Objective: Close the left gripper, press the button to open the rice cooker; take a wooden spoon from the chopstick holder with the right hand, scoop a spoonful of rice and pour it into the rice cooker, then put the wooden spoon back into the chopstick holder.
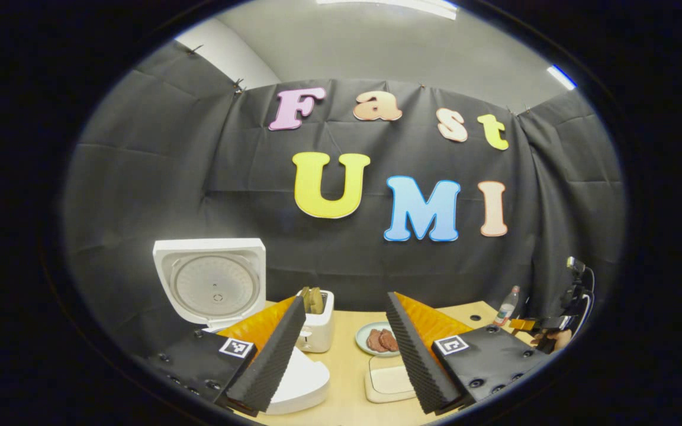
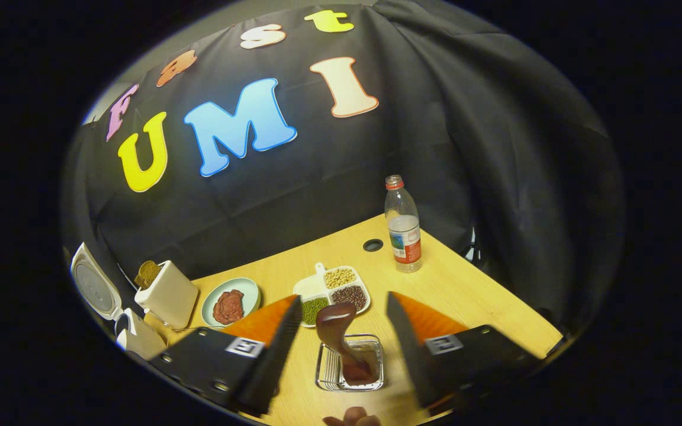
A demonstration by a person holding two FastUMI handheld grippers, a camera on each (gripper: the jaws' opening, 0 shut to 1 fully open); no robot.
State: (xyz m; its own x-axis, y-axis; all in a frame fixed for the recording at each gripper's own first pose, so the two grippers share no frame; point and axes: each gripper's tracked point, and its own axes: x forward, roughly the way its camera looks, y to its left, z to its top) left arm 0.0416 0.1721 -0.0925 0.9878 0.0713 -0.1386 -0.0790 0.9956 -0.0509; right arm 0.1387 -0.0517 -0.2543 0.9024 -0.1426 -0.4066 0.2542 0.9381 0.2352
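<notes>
Rice cooker (image 1: 216,296) lid up, ahead-left of my left tongs (image 1: 346,355), jaws apart, empty. Right tongs (image 2: 341,349) spread wide, wooden spoon (image 2: 341,343) between fingers untouched, standing in chopstick holder (image 2: 350,370) on worktop (image 2: 465,296).

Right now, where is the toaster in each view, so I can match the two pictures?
Left gripper view: the toaster stands low, just left of centre, to the right of the open rice cooker lid.
Right gripper view: the toaster sits at lower left, again just right of the open rice cooker lid.
Shared landmark: the plate of meat lies immediately right of the toaster in both.
</notes>
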